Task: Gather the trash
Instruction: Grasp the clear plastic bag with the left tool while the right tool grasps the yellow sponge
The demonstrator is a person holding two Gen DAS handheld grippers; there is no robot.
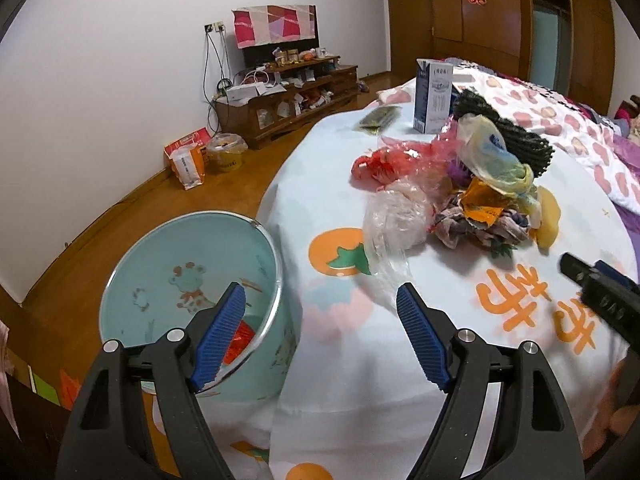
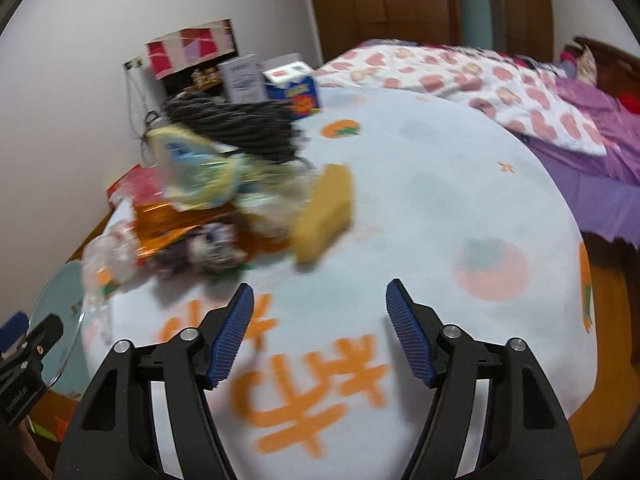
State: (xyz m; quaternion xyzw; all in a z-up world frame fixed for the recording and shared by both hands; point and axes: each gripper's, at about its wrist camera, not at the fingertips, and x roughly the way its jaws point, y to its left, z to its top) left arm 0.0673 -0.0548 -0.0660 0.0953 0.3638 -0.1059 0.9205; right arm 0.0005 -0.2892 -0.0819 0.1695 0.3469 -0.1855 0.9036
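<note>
left gripper (image 1: 322, 304): jaws wide, empty, beside light-blue bin (image 1: 192, 248) | right gripper (image 2: 320, 302): jaws wide, empty, near yellow sponge (image 2: 326, 216) | trash pile (image 1: 448, 184) on tablecloth (image 1: 360, 340)

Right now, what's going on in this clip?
A person with a handheld tool in each hand is clearing trash off a covered table. Both the left tool and the right tool are open and empty. The pile of plastic bags and wrappers sits untouched on the tablecloth. The light blue bin beside the table already holds something orange-red. The right view is blurred.
</note>
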